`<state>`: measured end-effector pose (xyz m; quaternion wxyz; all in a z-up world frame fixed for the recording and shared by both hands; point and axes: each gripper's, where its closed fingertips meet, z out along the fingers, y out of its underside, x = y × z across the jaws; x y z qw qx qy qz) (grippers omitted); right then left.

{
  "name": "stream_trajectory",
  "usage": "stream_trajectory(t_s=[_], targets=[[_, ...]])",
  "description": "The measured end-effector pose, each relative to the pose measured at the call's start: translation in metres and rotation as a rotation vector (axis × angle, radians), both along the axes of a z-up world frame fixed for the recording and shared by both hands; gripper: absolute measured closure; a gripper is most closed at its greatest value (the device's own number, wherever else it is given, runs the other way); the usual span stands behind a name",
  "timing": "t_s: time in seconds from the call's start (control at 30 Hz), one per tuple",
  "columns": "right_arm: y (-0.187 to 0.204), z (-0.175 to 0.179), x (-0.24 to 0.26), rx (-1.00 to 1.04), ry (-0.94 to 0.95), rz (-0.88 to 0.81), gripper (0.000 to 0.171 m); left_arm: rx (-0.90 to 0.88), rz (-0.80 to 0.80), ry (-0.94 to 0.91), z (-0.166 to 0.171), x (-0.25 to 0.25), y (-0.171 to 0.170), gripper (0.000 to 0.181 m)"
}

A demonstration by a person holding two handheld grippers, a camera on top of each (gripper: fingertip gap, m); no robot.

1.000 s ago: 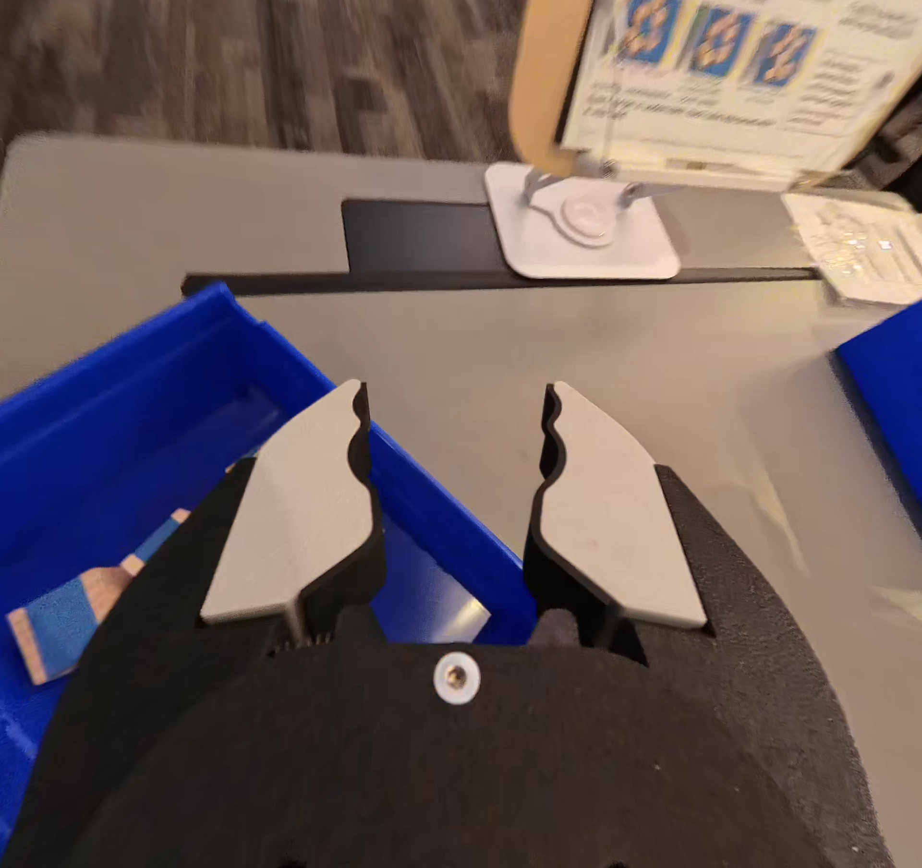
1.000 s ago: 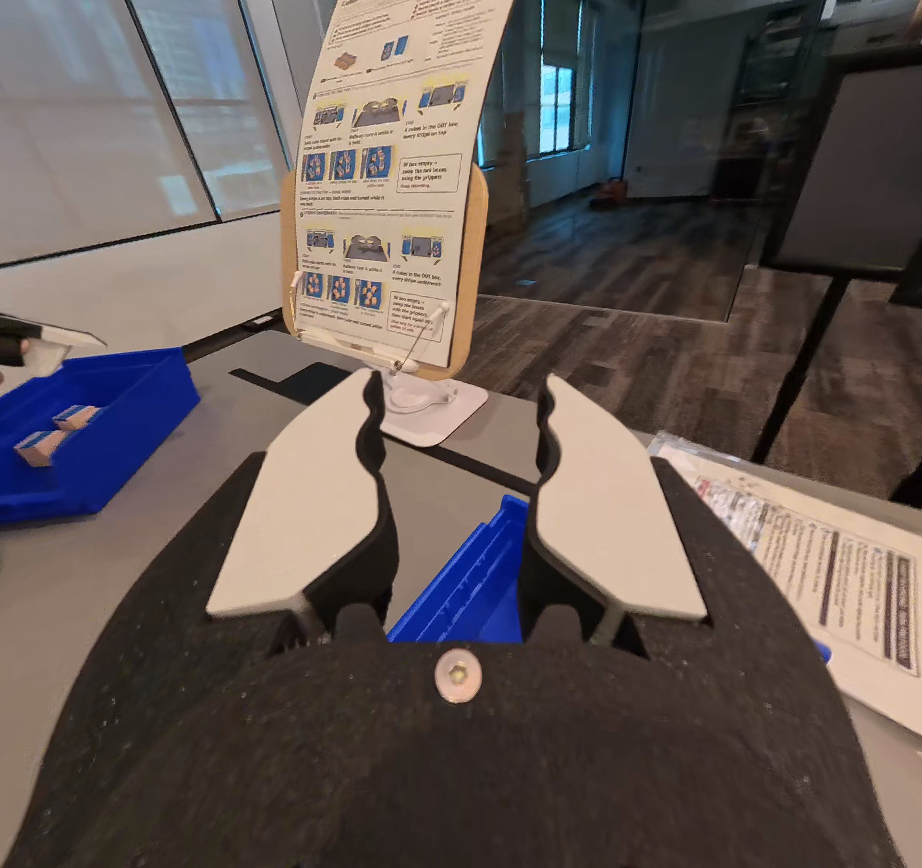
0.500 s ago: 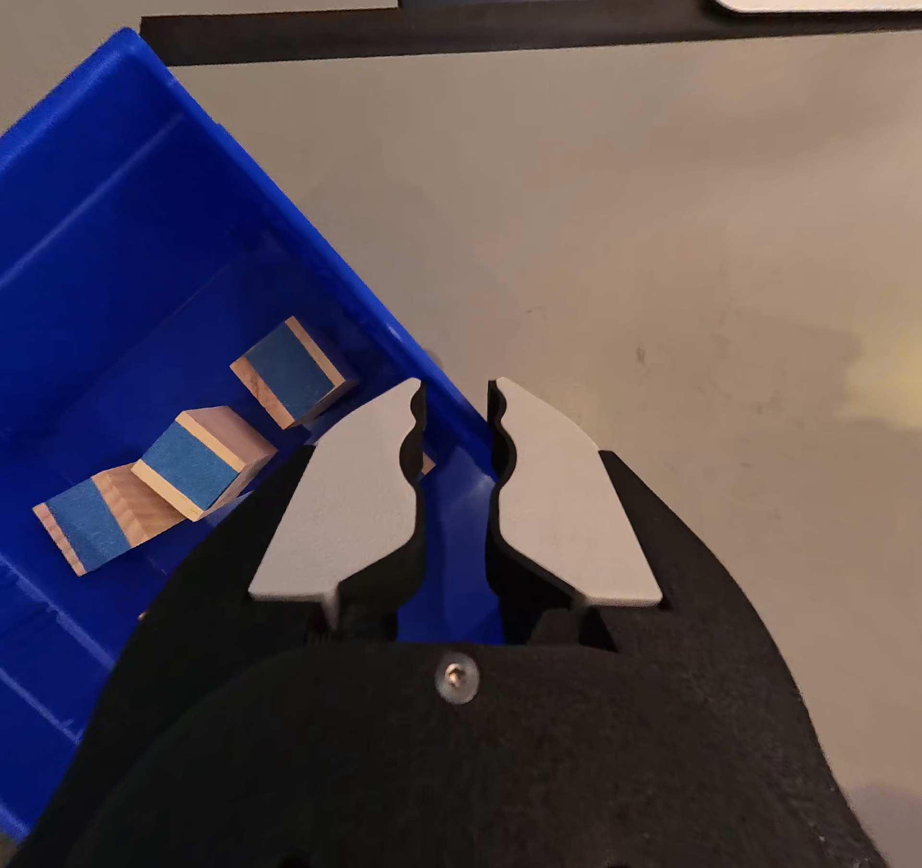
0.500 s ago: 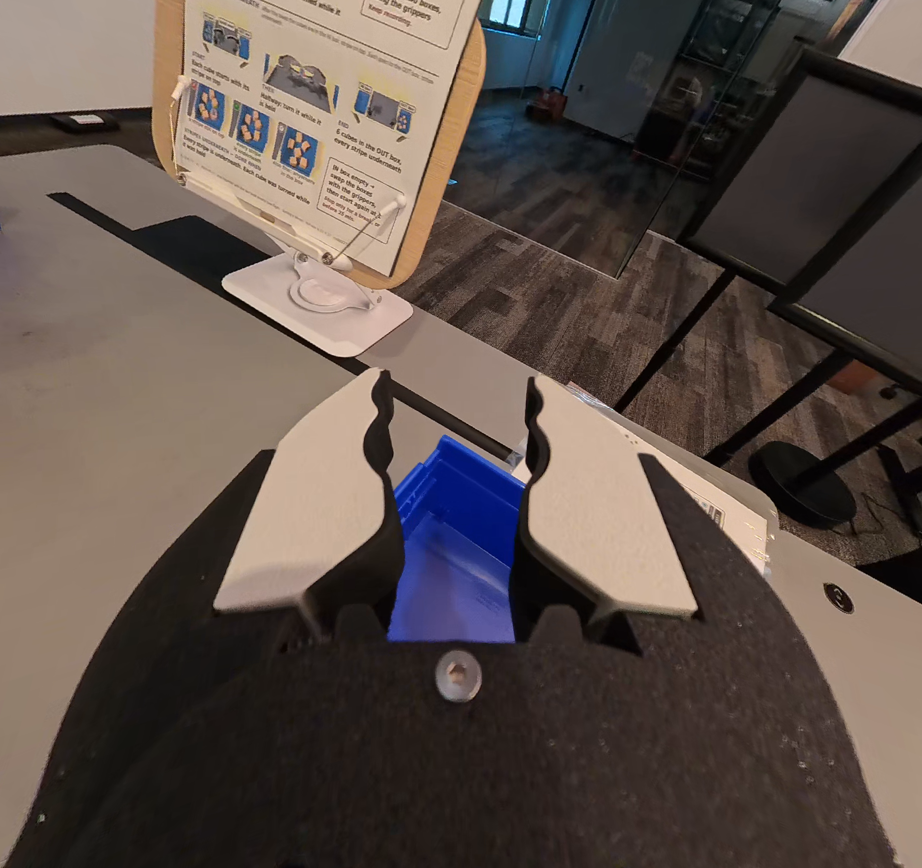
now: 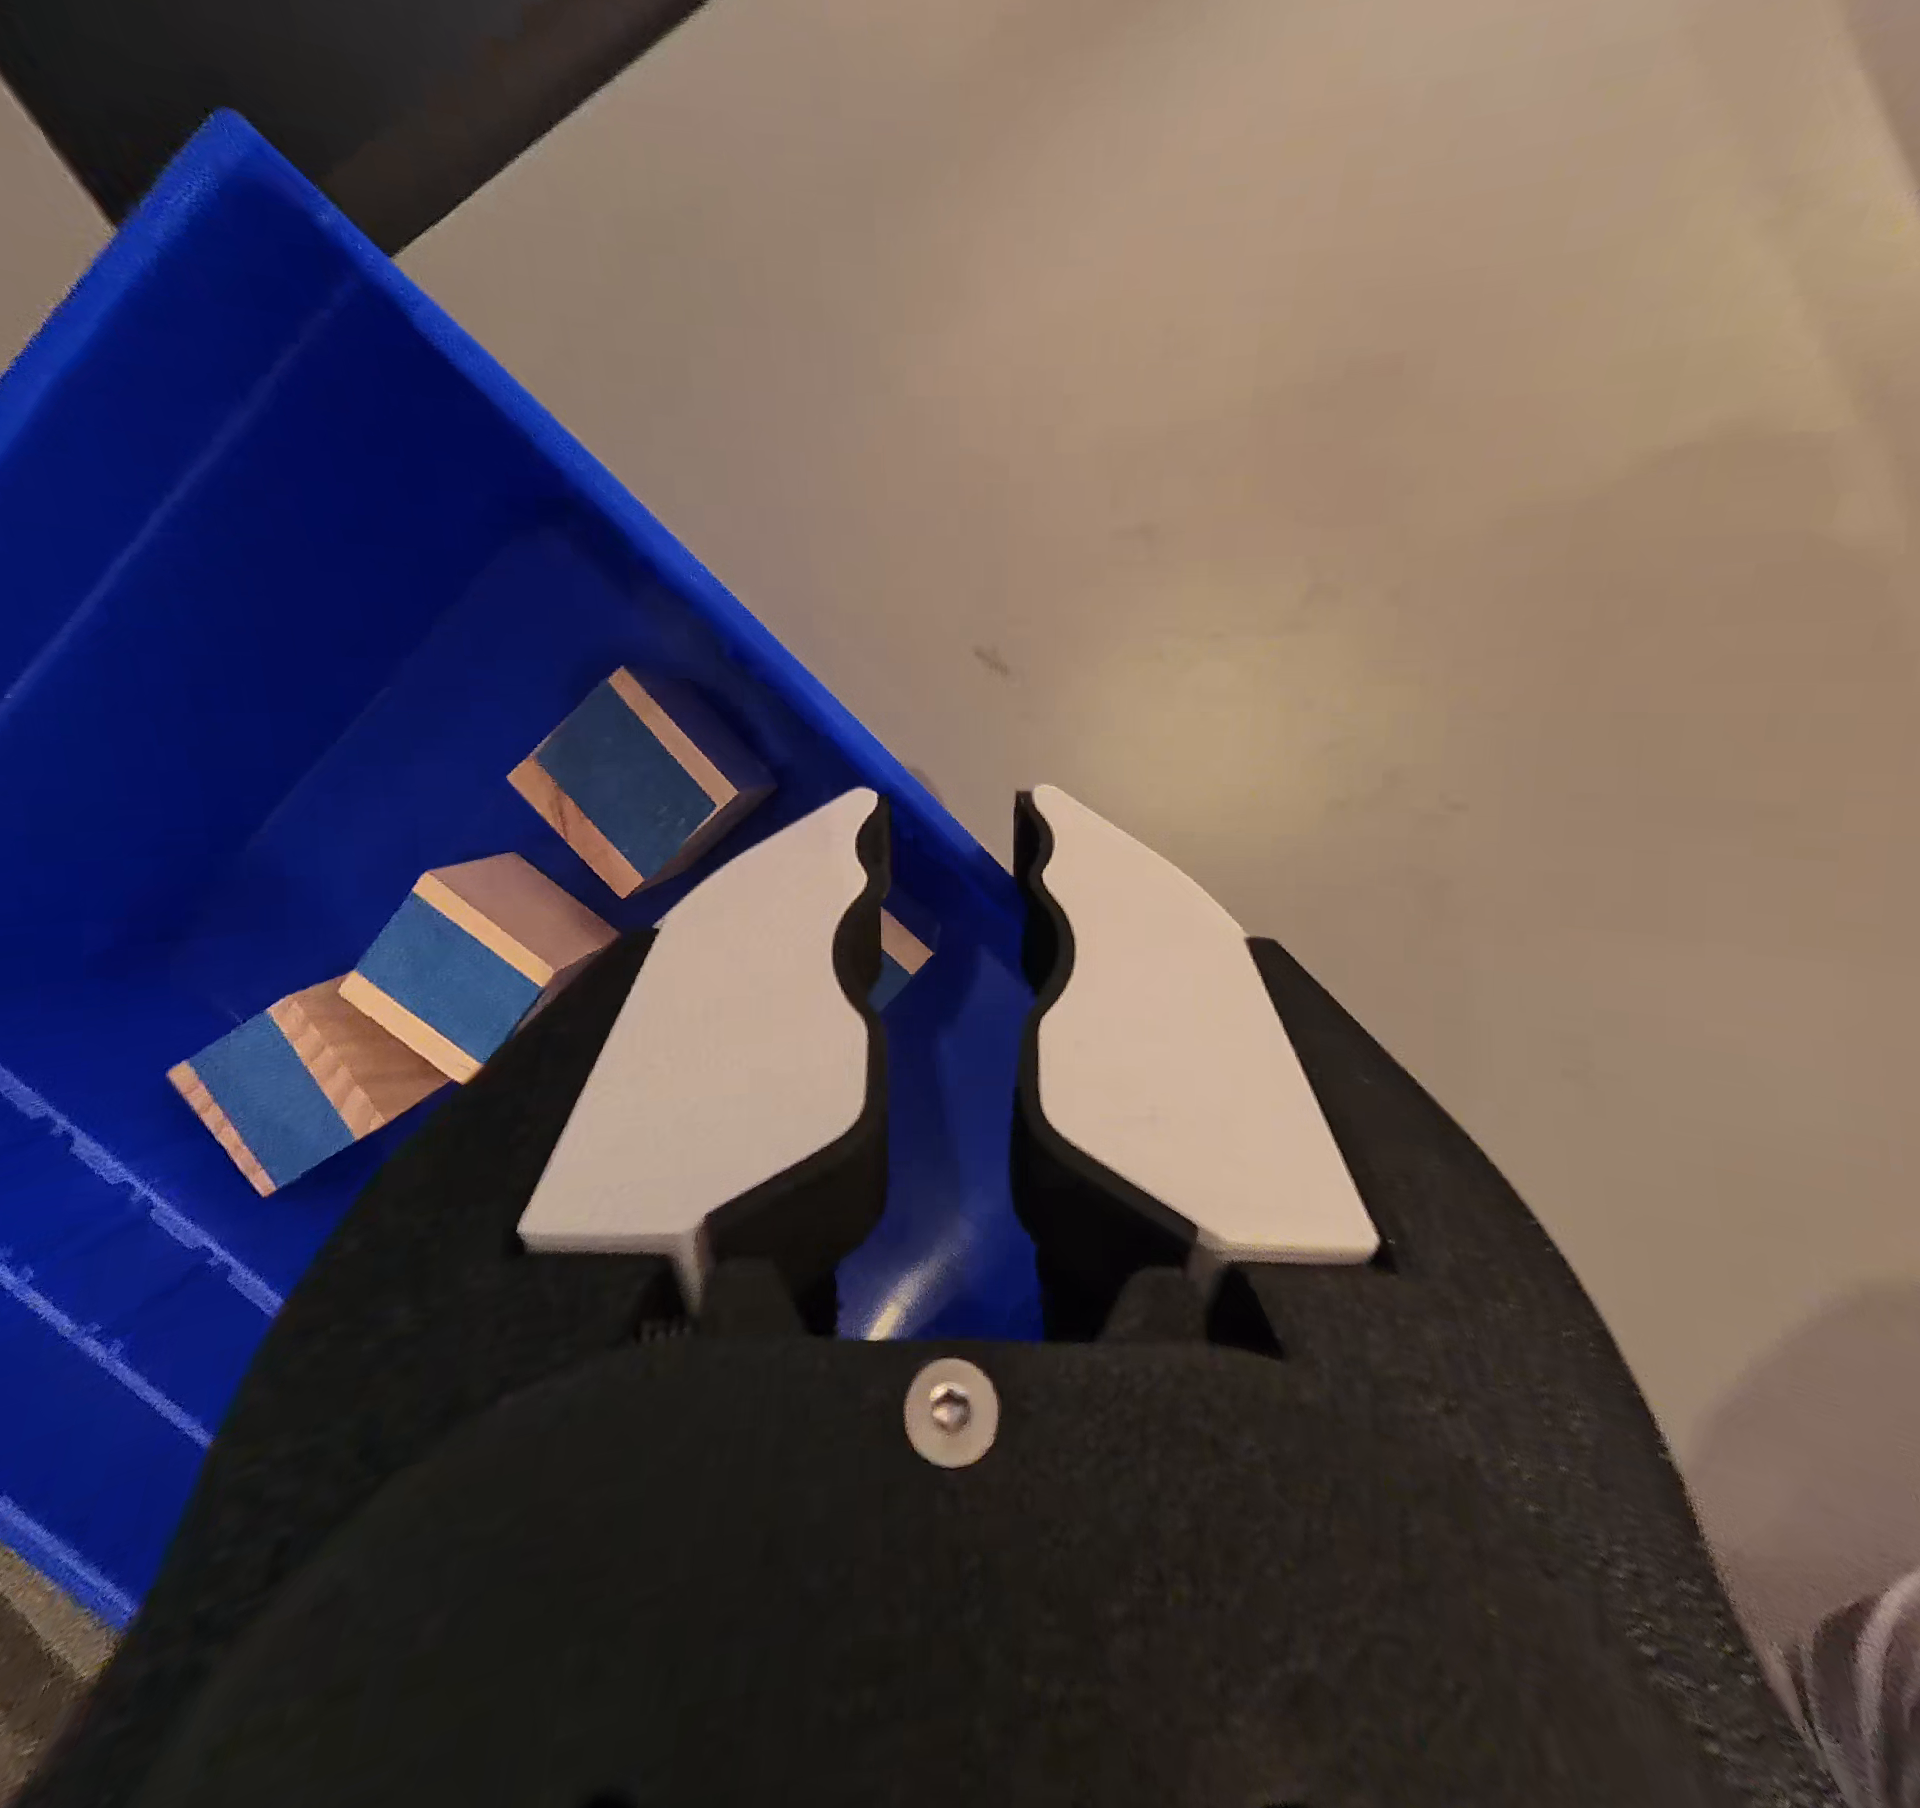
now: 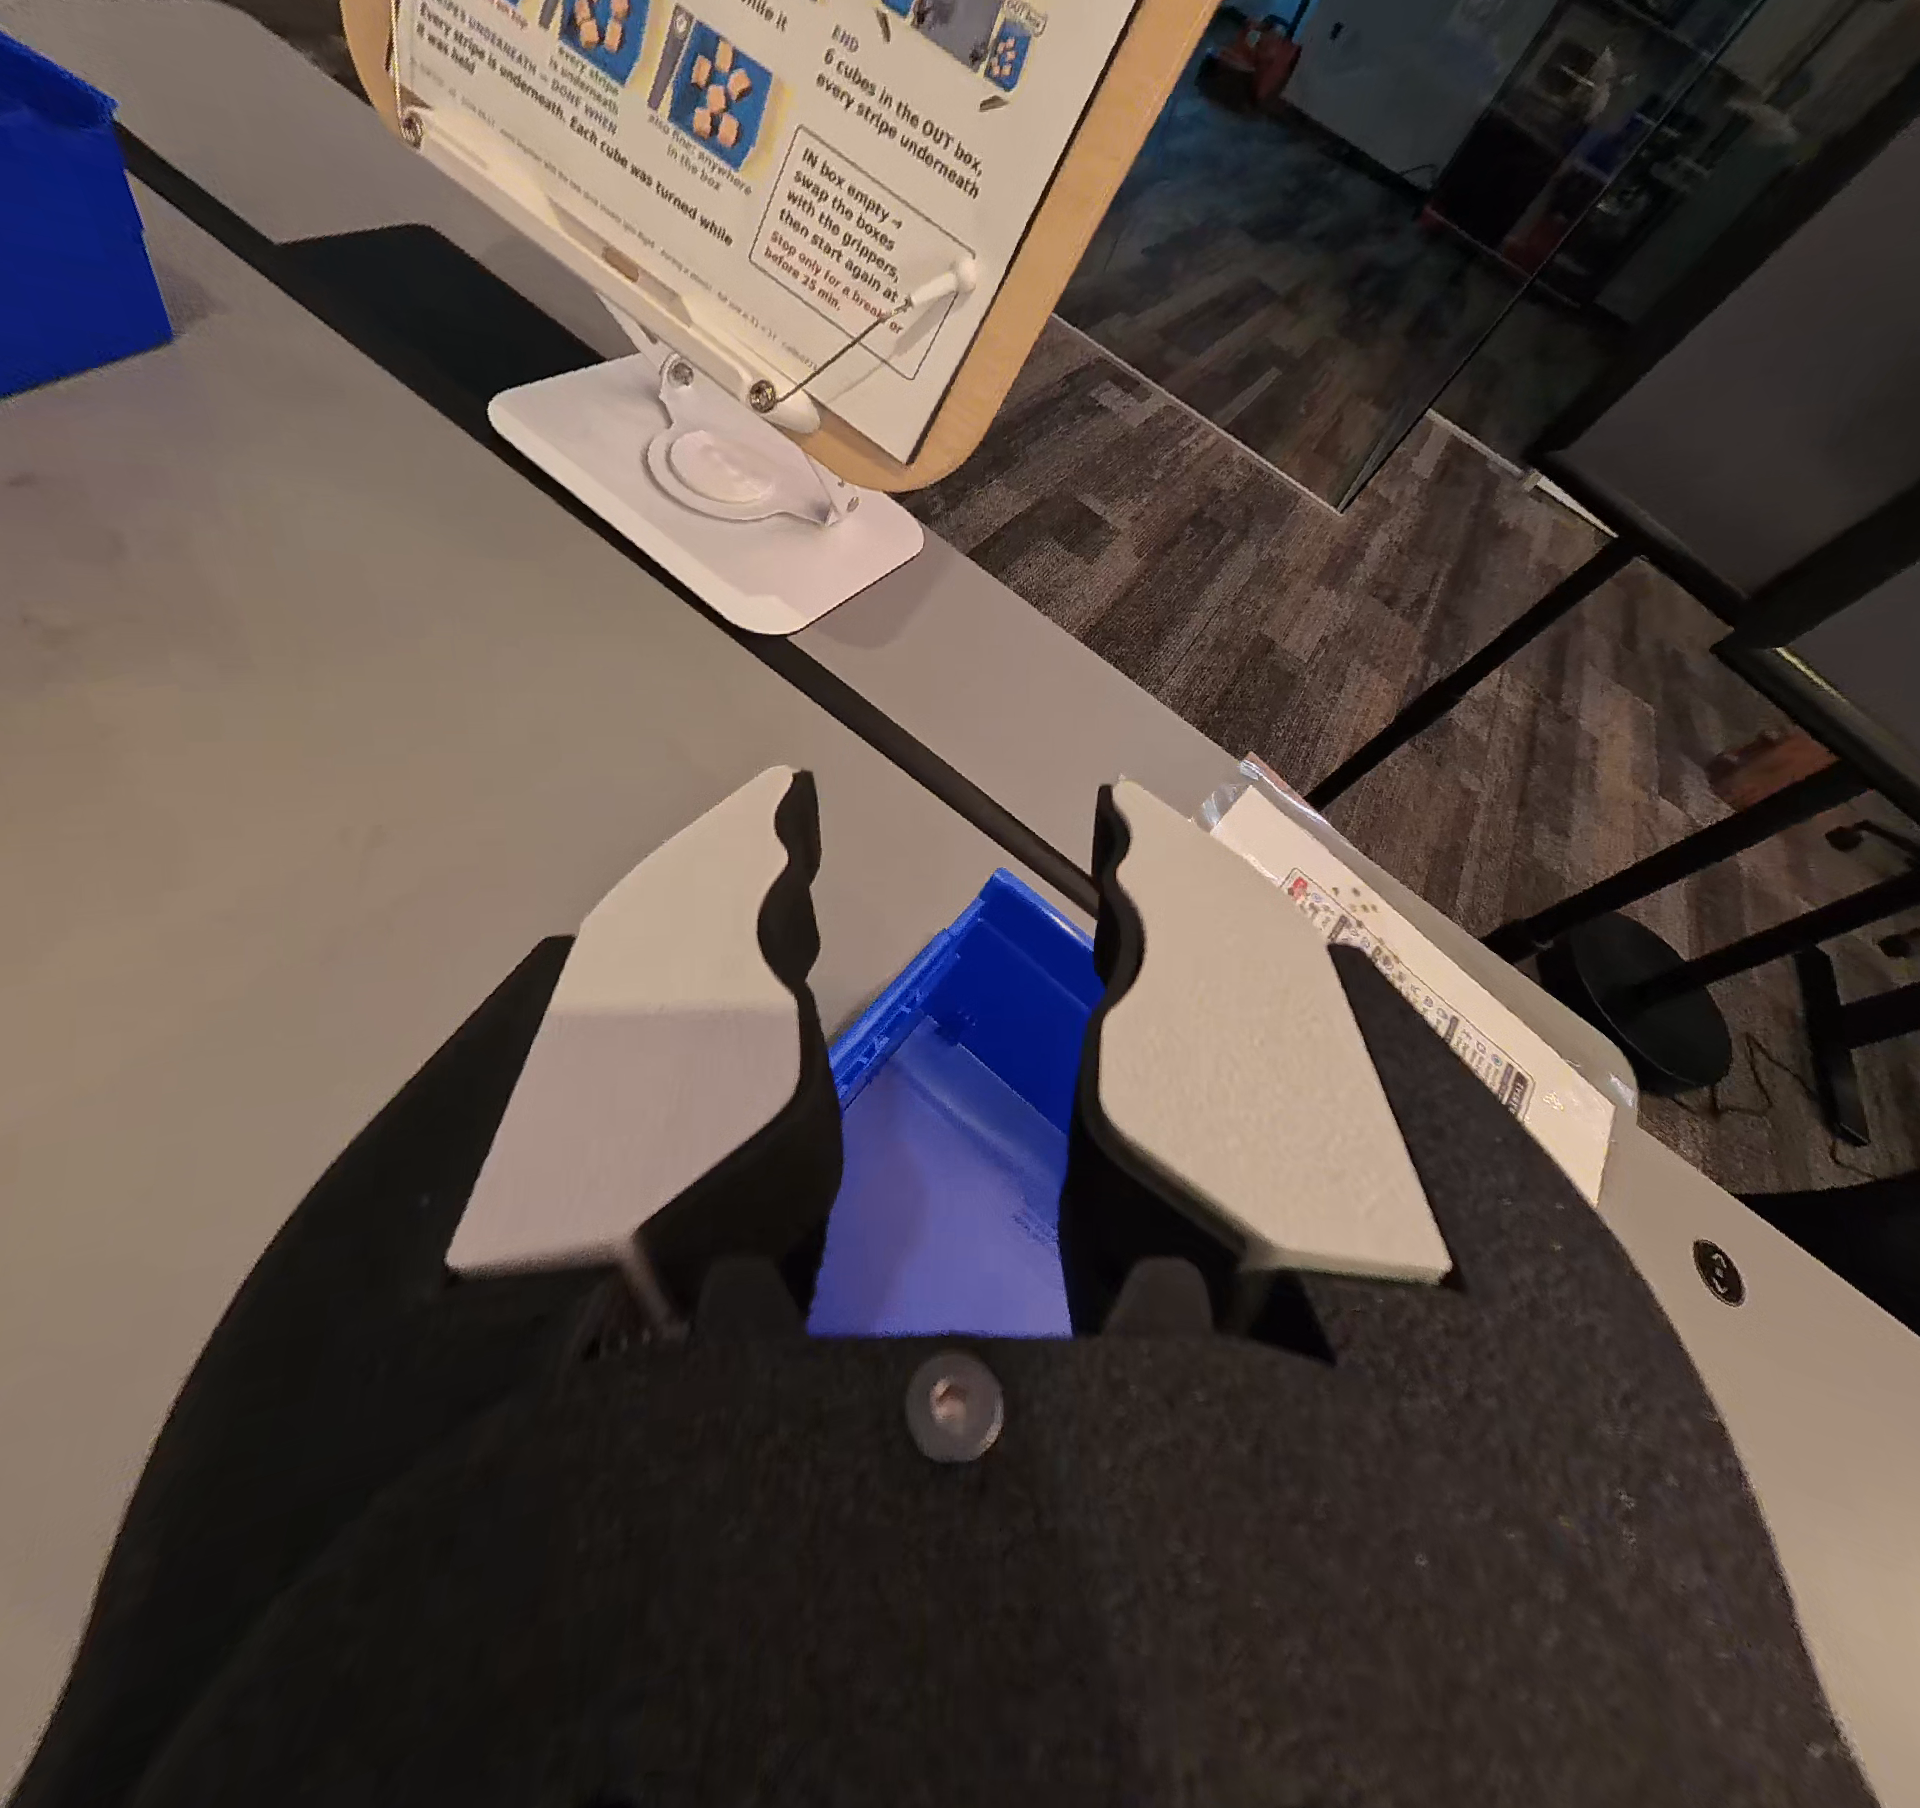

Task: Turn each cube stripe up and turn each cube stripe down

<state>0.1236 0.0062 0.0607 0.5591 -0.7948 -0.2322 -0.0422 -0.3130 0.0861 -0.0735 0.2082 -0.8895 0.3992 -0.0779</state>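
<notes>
A blue bin (image 5: 312, 470) at the left of the left wrist view holds three wooden cubes with blue stripes (image 5: 639, 782) (image 5: 468, 969) (image 5: 281, 1093), their stripes facing the camera. Part of another cube (image 5: 904, 943) shows between the fingers. My left gripper (image 5: 951, 808) is shut on this bin's right wall, one finger inside and one outside. My right gripper (image 6: 951, 792) is open and empty, above the far corner of a second blue bin (image 6: 966, 1031) whose visible floor is bare. The first bin also shows in the right wrist view (image 6: 62, 231), far left.
The grey table (image 5: 1351, 408) has a black strip (image 6: 436, 304) along its back. An instruction board (image 6: 779, 96) on a white base (image 6: 717, 501) stands behind the strip. A bagged paper sheet (image 6: 1434, 989) lies by the table's right edge, next to the second bin.
My left gripper tilted down and closed onto the bin's wall. The bin then turned with it against the black strip. My right gripper tilted down over the second bin and narrowed slightly.
</notes>
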Motion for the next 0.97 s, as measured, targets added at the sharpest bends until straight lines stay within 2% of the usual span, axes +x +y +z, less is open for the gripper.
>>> stream_trajectory(t_s=[0.23,0.37,0.53,0.57,0.63,0.7,0.77,0.83,0.87,0.9,0.97], targets=[[0.004,-0.005,0.0,-0.004,0.002,-0.009,0.123,-0.085,-0.032,0.017,-0.001,-0.013,-0.019,0.161],[0.006,-0.006,0.002,-0.01,0.027,-0.019,0.122,-0.066,-0.037,0.025,-0.002,-0.01,-0.016,0.161],[0.008,-0.012,0.003,-0.031,0.033,-0.021,0.12,-0.069,-0.013,-0.072,0.004,-0.002,-0.009,0.158],[0.008,-0.013,0.003,-0.033,0.03,-0.022,0.12,-0.032,-0.024,-0.123,0.015,0.0,-0.006,0.157],[0.008,-0.013,0.004,-0.035,0.024,-0.023,0.12,0.088,-0.047,-0.262,0.051,0.001,0.0,0.139],[0.008,-0.013,0.006,-0.032,0.025,-0.026,0.119,0.193,-0.086,-0.388,0.089,-0.008,-0.005,0.142],[0.007,-0.012,0.008,-0.03,0.039,-0.024,0.119,0.282,-0.165,-0.445,0.11,-0.022,-0.017,0.138],[0.007,-0.013,0.009,-0.031,0.057,-0.024,0.119,0.406,-0.208,-0.388,0.111,-0.043,-0.018,0.129],[0.007,-0.014,0.01,-0.035,0.065,-0.023,0.12,0.46,-0.235,-0.332,0.106,-0.05,-0.016,0.13],[0.008,-0.015,0.01,-0.041,0.071,-0.023,0.12,0.475,-0.289,-0.275,0.095,-0.054,-0.017,0.137],[0.008,-0.017,0.011,-0.049,0.073,-0.024,0.119,0.448,-0.376,-0.184,0.068,-0.057,-0.017,0.137]])
